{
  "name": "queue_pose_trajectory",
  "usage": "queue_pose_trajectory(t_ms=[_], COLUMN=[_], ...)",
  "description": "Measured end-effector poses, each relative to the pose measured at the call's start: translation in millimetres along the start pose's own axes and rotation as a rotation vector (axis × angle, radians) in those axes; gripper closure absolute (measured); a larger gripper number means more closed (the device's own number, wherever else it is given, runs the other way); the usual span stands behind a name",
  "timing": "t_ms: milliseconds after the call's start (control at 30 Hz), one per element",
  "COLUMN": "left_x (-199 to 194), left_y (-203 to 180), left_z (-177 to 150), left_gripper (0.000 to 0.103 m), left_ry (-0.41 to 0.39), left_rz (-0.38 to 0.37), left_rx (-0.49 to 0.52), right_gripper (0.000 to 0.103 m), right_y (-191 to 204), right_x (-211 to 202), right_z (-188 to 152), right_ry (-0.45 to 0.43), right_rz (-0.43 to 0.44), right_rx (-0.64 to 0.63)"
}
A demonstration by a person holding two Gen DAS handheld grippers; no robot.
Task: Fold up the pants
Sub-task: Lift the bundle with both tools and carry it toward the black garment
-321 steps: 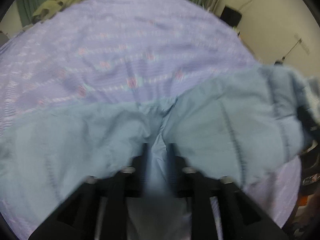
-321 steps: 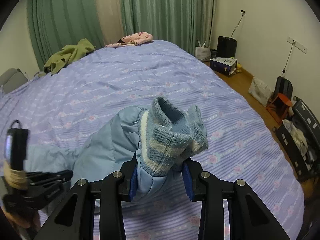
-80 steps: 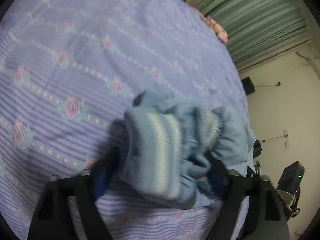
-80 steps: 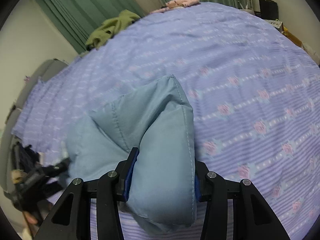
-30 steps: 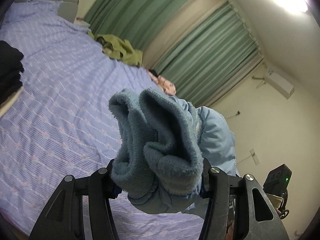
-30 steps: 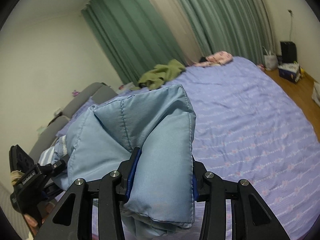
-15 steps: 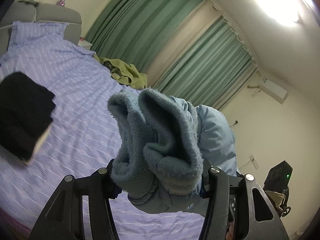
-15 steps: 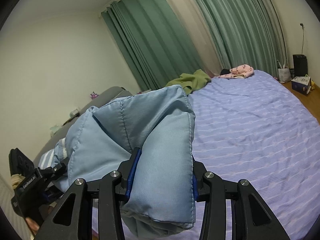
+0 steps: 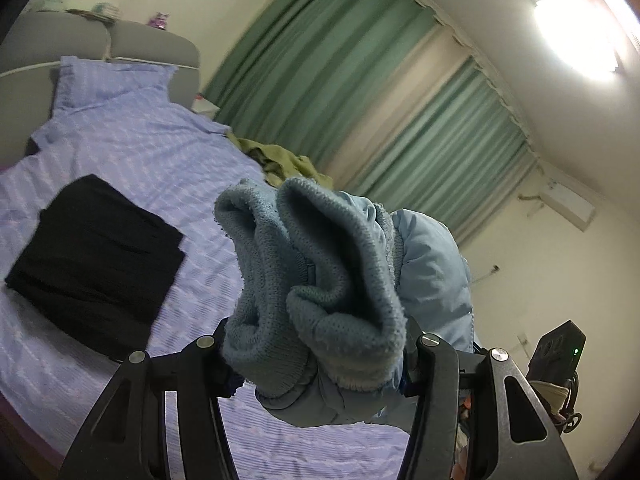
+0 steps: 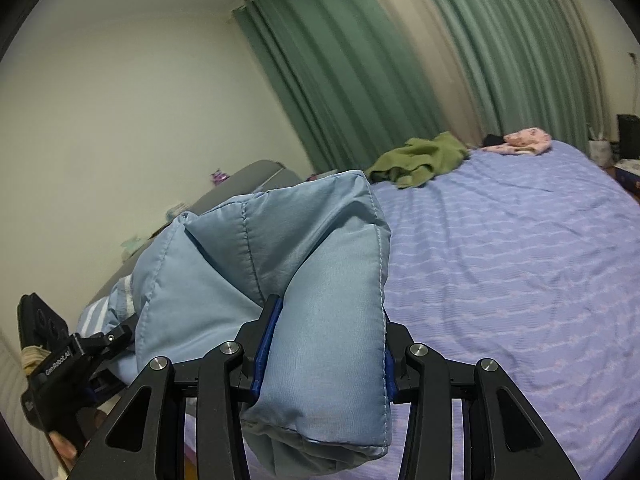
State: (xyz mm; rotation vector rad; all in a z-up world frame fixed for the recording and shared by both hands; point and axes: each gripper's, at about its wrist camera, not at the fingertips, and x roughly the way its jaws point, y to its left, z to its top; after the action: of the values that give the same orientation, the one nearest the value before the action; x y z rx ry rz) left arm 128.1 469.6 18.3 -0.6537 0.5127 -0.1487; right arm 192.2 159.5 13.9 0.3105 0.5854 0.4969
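The light blue padded pants (image 10: 280, 264) are folded into a thick bundle and held up in the air above the bed. My left gripper (image 9: 316, 356) is shut on the end with the knitted blue cuffs (image 9: 320, 280). My right gripper (image 10: 324, 344) is shut on the smooth quilted end of the same bundle. The left gripper also shows in the right wrist view (image 10: 80, 356) at the lower left, beside the pants.
A folded black garment (image 9: 96, 264) lies on the purple striped bedspread (image 10: 520, 260). A green garment (image 10: 420, 158) and a pink one (image 10: 524, 138) lie at the bed's far side by green curtains (image 10: 360, 72). A grey headboard (image 9: 152, 46) stands behind.
Both grippers have lifted and swung the pants bundle toward the head of the bed. The folded black garment has come fully into the left wrist view.
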Motion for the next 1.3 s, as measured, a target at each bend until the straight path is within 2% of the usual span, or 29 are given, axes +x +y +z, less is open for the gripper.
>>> queue_pose_trajectory(t_ms=[200, 333, 433, 600, 767, 933, 1100, 1300], left_x=[-11, -15, -17, -14, 3, 28, 60, 99], left_y=[38, 67, 91, 132, 183, 233, 282, 325], left_z=[10, 24, 45, 97, 159, 191, 203, 183], left_gripper=[0.049, 0.049, 0.049, 0.049, 0.049, 0.049, 0.049, 0.049], left_ry=[-0.03, -0.03, -0.026, 0.028, 0.091, 0.162, 0.236, 0.325], left_rz=[0.058, 0.062, 0.051, 0.045, 0.019, 0.019, 0.055, 0.085], left_rx=[-0.041, -0.057, -0.053, -0.027, 0.007, 0.007, -0.02, -0.049], right_gripper=[0.06, 0.06, 0.06, 0.06, 0.06, 0.06, 0.061, 0.061], right_y=[22, 40, 64, 103, 143, 174, 188, 174], right_x=[36, 62, 79, 114, 166, 216, 266, 320], right_z=[-3, -5, -9, -8, -4, -2, -8, -37], right_ry=[0.058, 0.087, 0.085, 0.088, 0.087, 0.103, 0.158, 0.269], right_rz=[0.057, 0.071, 0.068, 0.056, 0.039, 0.008, -0.012, -0.064], right_rx=[-0.023, -0.036, -0.042, 0.005, 0.029, 0.03, 0.013, 0.019])
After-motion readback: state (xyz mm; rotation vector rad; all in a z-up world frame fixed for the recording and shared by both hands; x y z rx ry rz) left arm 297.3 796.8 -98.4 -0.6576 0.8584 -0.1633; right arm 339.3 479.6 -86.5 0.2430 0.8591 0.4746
